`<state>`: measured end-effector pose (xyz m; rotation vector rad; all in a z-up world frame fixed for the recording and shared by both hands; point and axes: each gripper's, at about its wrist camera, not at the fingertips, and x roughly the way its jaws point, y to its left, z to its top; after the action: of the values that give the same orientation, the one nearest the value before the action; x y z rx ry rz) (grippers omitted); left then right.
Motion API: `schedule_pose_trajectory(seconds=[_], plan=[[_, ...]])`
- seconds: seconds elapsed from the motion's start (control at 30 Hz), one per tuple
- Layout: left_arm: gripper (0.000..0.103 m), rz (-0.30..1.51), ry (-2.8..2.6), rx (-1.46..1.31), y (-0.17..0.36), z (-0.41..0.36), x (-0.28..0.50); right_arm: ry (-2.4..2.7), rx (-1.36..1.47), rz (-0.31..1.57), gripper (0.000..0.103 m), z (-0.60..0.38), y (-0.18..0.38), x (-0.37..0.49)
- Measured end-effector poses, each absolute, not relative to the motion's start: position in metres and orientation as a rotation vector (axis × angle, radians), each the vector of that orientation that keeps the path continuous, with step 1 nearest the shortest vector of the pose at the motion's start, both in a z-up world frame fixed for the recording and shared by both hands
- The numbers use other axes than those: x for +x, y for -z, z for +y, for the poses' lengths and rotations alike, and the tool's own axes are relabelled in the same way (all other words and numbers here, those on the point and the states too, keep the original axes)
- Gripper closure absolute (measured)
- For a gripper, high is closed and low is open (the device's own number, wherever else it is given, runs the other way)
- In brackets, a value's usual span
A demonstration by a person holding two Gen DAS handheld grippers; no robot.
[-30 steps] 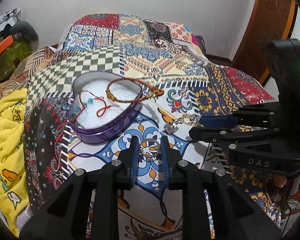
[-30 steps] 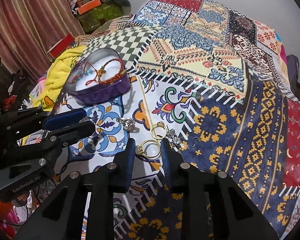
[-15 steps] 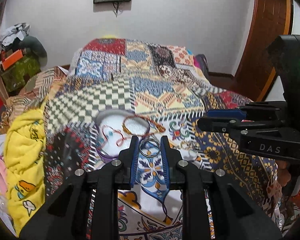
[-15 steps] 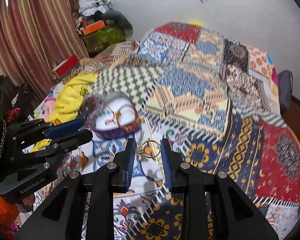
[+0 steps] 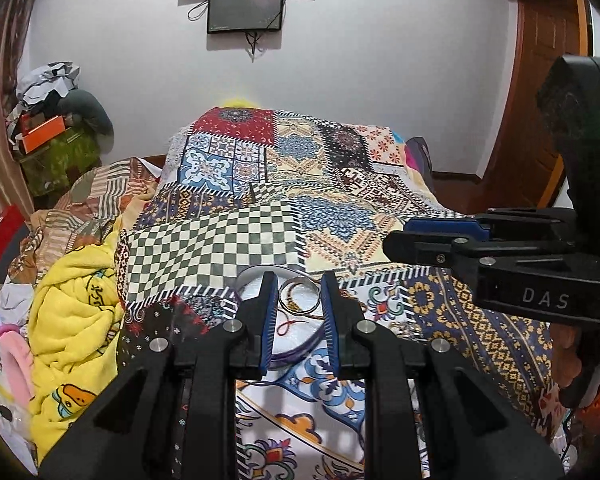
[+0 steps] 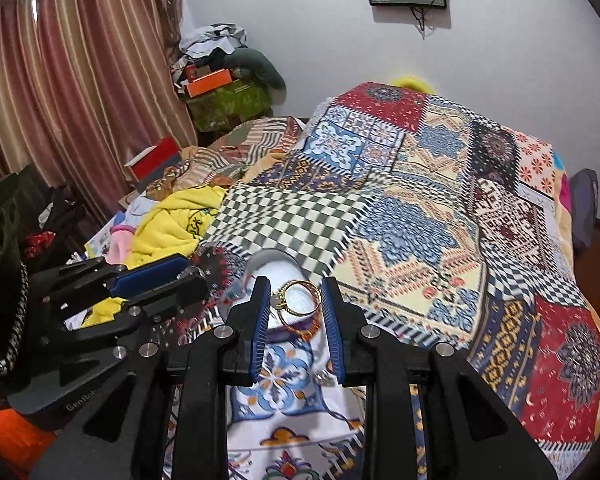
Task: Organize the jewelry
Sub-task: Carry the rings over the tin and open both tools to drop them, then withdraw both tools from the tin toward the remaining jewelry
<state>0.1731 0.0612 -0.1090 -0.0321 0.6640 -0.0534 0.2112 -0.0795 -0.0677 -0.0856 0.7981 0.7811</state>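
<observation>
Both grippers hang above the near part of the bed, side by side, each pinching a ring. The left gripper [image 5: 299, 300] has its blue-padded jaws drawn in to a narrow gap, and a plain silver ring [image 5: 300, 295] sits squeezed between the fingertips, standing on edge so that its open hoop faces the camera. The right gripper [image 6: 296, 300] is closed to much the same narrow gap on a gold ring [image 6: 298, 299], which carries a small pale stone on its left side, against the left pad; this ring too stands with its hoop facing back along the fingers.

Beneath and just beyond both sets of fingertips lies the purple tin [image 5: 296, 354], an oval box with a white padded inside, resting on the patchwork bedspread [image 5: 340, 200] near its front edge, at the near corner of the green-and-white checked patch. Inside the tin, red and orange cord bracelets [image 6: 302, 326] lie on the white lining; a loop of red cord shows between the left gripper's pads. Neither ring touches the tin; both are held clear in the air above it.

On the bedspread in front of the tin, close under the right gripper's right finger, a small silver piece of jewelry [image 6: 325, 378] lies loose on the blue-and-white floral patch.

A yellow blanket [image 5: 76, 320] is bunched along the left edge of the bed, and a dark screen [image 5: 245, 8] hangs on the white wall beyond the far end.
</observation>
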Motion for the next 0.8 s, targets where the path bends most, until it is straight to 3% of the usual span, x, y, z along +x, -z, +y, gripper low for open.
schedule_pose_trajectory(seconds=[0.8], plan=[[0.082, 0.79, 0.063, -0.08, 0.173, 0.084, 0.211, -0.831, -0.1, 0.946, 0.079, -0.031, 0.123, 0.25]])
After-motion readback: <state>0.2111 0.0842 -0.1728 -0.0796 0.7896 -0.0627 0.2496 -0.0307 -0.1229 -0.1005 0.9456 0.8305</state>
